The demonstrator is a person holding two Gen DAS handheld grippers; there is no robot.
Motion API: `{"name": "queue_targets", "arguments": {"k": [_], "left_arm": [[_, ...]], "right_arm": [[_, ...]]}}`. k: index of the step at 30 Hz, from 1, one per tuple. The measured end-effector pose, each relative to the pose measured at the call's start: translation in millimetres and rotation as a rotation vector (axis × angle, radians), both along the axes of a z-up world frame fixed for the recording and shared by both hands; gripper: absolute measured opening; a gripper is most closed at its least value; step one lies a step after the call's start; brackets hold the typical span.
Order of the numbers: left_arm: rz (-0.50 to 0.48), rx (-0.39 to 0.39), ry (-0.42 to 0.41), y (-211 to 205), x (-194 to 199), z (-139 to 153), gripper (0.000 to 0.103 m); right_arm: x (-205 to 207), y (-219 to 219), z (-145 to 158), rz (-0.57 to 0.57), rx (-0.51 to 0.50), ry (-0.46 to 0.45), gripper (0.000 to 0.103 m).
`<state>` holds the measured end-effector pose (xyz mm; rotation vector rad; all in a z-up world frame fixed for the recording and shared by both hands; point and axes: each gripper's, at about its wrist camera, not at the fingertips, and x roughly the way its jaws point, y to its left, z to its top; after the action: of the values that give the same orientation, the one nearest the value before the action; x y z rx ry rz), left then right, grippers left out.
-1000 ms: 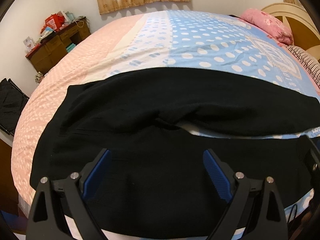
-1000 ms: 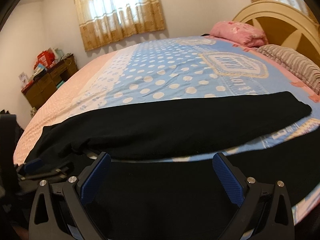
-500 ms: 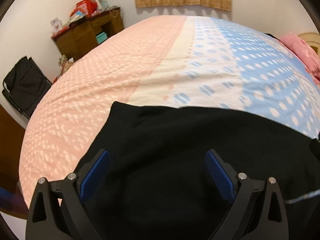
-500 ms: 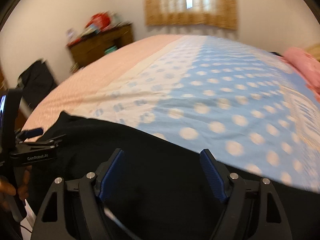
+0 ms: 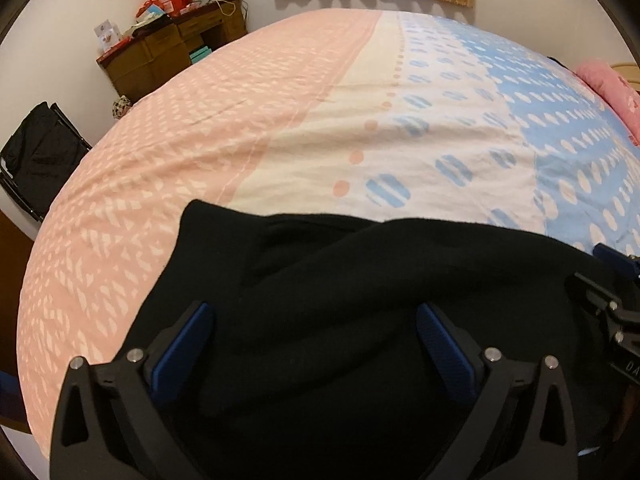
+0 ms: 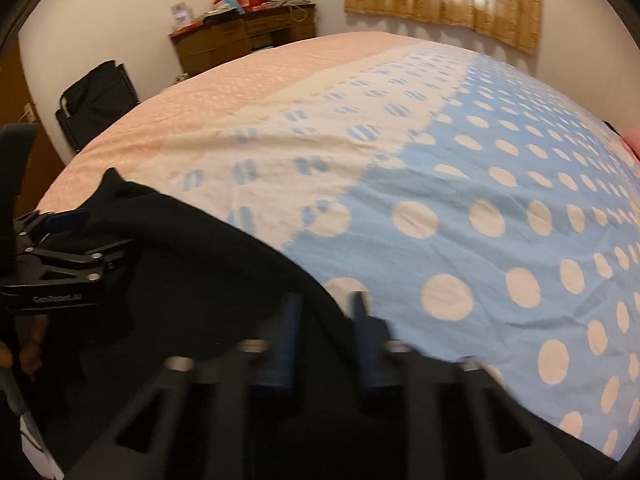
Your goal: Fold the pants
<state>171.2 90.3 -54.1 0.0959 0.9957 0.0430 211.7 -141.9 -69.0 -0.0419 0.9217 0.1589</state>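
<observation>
Both grippers are sitting further toward the foot end of the bed than a second ago: the headboard has gone from both views, and the wooden dresser [image 5: 168, 54] is now showing at the far side. Seen from the left wrist, the left gripper [image 5: 312, 344] is hanging over the black pants [image 5: 360, 280] with its jaws spread wide and still easing apart; cloth is lying under and between the blue pads [image 5: 188, 344], but they are not pressing on it. The pants are lying bunched in soft folds along the near edge of the bed [image 5: 280, 120], on the side away from the dresser, their far corner resting on the pink part of the bedspread. At the edge of this view farthest from the dresser, the right gripper [image 5: 618, 276] is poking in over the cloth, and past it a pink pillow [image 5: 612, 88] is showing. Seen from the right wrist, the right gripper [image 6: 326, 336] is blurring as its jaws are closing to a narrow gap, with the edge of the pants [image 6: 200, 280] running between the pads; whether they are already pinching it I cannot tell. The left gripper [image 6: 68, 236] is sitting on the dresser side of it, over the pants' corner, with fingers [image 6: 32, 344] of a hand showing below it. Curtains [image 6: 444, 0] are hanging behind the bed, beside the dresser.
</observation>
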Motion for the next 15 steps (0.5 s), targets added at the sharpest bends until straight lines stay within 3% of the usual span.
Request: {"name": "queue_targets", "arguments": {"k": [5, 9, 12, 15], "left_arm": [[-0.027, -0.022, 0.012, 9.1, -4.1, 6.2, 0.103], [-0.015, -0.120, -0.005, 39.7, -22.0, 25.3, 0.103], [-0.010, -0.174, -0.020, 56.1, -30.6, 40.1, 0.103], [0.000, -0.178, -0.049, 62.7, -33.5, 56.2, 0.103]], "right_arm": [[-16.1, 10.4, 15.1, 0.013, 0.007, -0.045, 0.005], [-55.7, 24.5, 41.9, 0.071, 0.042, -0.133, 0.005], [-84.8, 41.4, 43.3, 0.128, 0.016, -0.148, 0.005], [-110.7, 55.8, 32.4, 0.160, 0.005, -0.133, 0.005]]}}
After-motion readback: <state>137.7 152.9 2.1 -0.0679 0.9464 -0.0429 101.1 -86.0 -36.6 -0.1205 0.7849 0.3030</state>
